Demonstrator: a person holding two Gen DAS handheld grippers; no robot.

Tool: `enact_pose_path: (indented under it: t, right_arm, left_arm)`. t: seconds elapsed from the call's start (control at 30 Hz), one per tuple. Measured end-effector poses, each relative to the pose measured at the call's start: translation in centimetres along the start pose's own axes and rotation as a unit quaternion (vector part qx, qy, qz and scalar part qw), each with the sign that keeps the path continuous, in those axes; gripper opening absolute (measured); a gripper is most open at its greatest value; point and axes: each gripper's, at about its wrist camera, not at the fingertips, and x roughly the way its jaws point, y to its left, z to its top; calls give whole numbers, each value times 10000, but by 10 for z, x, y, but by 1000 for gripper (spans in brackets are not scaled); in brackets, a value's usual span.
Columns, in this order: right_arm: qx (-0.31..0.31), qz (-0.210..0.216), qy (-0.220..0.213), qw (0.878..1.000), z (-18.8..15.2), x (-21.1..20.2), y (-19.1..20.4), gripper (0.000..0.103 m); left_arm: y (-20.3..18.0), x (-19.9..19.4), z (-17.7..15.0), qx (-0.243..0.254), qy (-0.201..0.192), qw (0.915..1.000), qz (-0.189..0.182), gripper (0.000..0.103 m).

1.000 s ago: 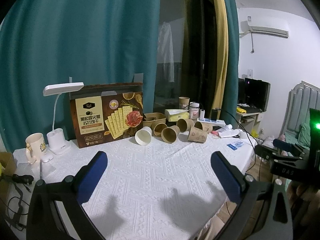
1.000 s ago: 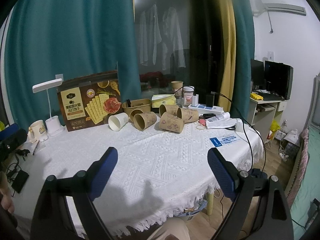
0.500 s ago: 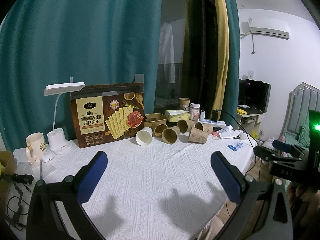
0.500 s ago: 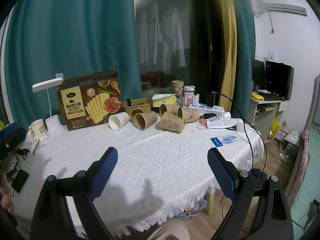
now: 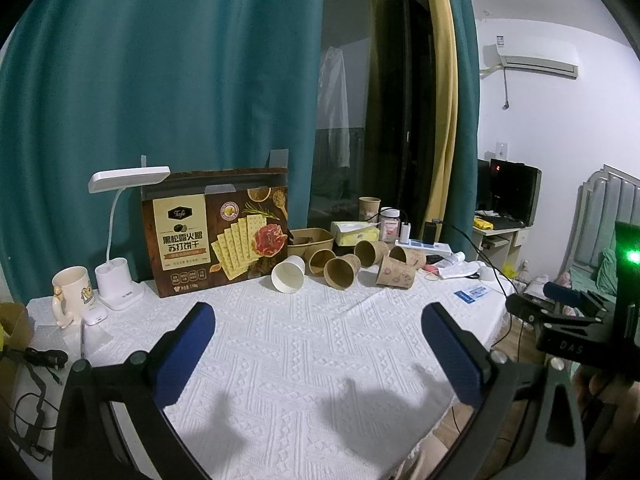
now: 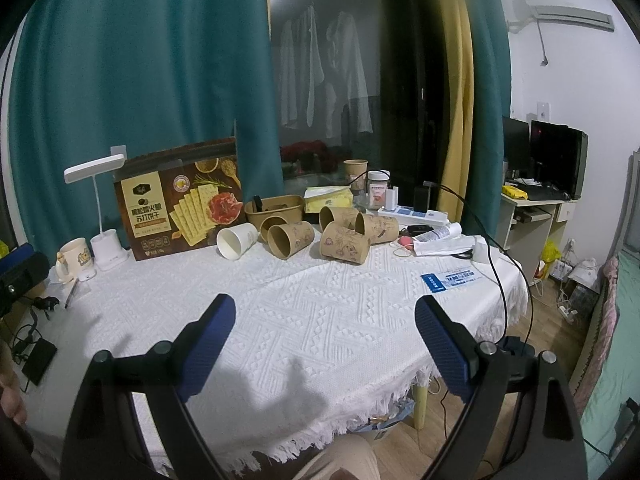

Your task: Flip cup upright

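Several paper cups lie on their sides at the far side of the white tablecloth: a white cup on the left and brown cups beside it, one printed brown cup nearest the right. My left gripper is open and empty, well short of the cups. My right gripper is open and empty, also well short of them. The right gripper's body shows at the right edge of the left wrist view.
A cracker box, a white desk lamp and a mug stand at the back left. A brown bowl, tissue box, jar, power strip and cables lie behind the cups. The table edge drops off at right.
Both grippers stay open and almost still; the left wrist view has shifted very slightly. Nothing on the table has moved.
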Motion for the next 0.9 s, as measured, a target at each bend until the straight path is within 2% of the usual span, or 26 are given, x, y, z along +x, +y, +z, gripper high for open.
enact_pose_path:
  t: [0.9]
  right_arm:
    - [-14, 6, 4, 10000, 1, 0, 1, 90]
  left_arm:
    - [3, -2, 9, -2, -33, 10000, -5, 103]
